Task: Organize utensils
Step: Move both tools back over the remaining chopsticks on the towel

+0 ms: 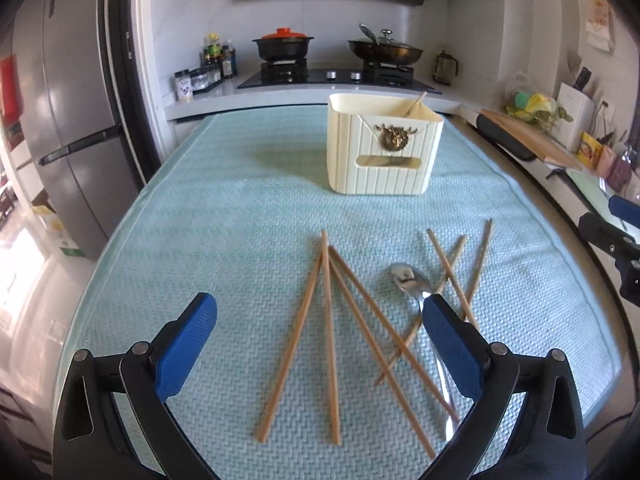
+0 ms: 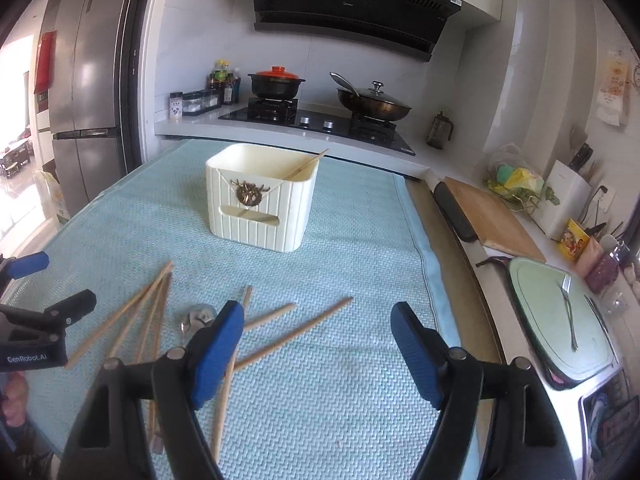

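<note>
We are early in the sorting. One chopstick [image 1: 414, 105] already leans inside the cream box [image 1: 382, 152] at the far end of the blue mat [image 1: 224, 216], its tip poking over the rim toward the stove; a slot in the box front shows something pale lying inside (we cannot tell what). Everything else is still loose on the mat, near us and well apart from the box.

Left to move, as far as we can count: a fan of four chopsticks [image 1: 328, 336] in the middle, three more chopsticks [image 1: 460, 268] to the right, and one metal spoon [image 1: 408, 278].

The four in the fan lie with their long axes running roughly away from us, far tips bunched together and near ends splayed apart, so they point loosely toward the box. The right-hand three cross one another, also running mostly near to far. The spoon lies with its bowl toward the box and its handle coming back toward us, passing under the left gripper's right finger and crossed by a chopstick.

Our left gripper [image 1: 320, 344] hangs over the fan with its fingers spread wide and nothing between the pads. Our right gripper [image 2: 318, 354] sits over the right side of the pile, fingers also apart and gripping nothing, bare mat between them.
</note>
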